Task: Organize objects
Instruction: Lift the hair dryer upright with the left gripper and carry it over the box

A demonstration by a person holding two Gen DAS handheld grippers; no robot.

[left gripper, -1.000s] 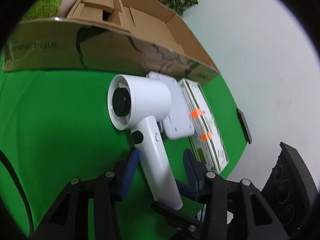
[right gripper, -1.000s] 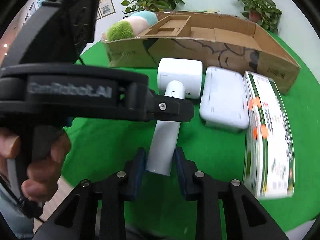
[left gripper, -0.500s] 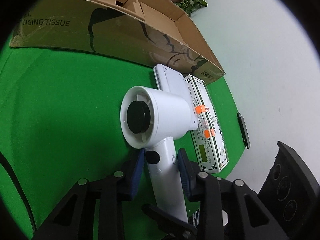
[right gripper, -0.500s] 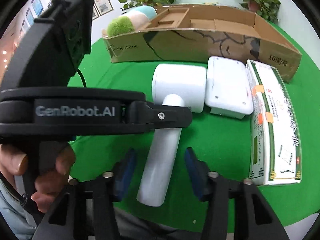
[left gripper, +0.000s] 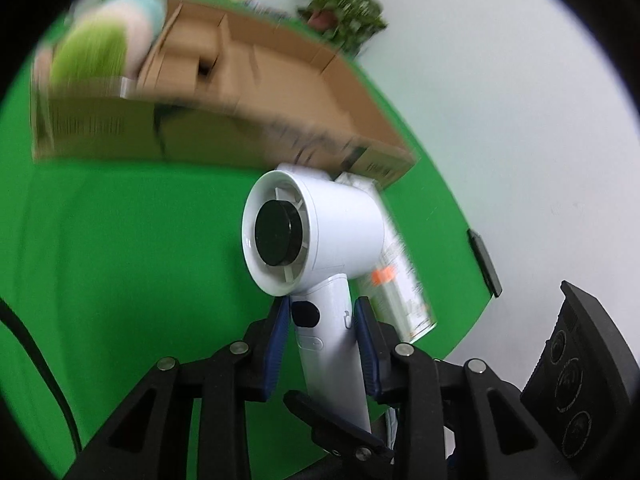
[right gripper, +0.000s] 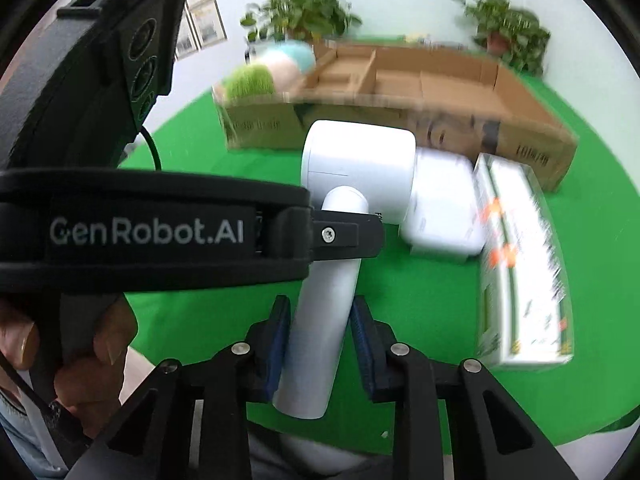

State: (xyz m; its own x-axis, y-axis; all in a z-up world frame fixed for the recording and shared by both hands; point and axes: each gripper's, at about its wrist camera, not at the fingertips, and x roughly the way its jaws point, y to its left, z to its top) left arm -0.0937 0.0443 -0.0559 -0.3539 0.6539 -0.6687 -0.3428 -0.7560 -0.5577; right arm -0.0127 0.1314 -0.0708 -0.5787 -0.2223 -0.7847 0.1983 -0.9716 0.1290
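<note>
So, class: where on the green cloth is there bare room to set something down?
Left of the hair dryer, in front of the cardboard box, the green cloth is bare. Right is crowded: white case and green-striped carton.

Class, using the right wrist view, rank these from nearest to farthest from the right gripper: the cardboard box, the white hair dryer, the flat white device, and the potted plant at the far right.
1. White hair dryer: its handle lies between the right gripper fingers.
2. Flat white device: on the green cloth, right of the dryer's head.
3. Cardboard box: behind both, across the table.
4. Potted plant: beyond the box, far right.
</note>
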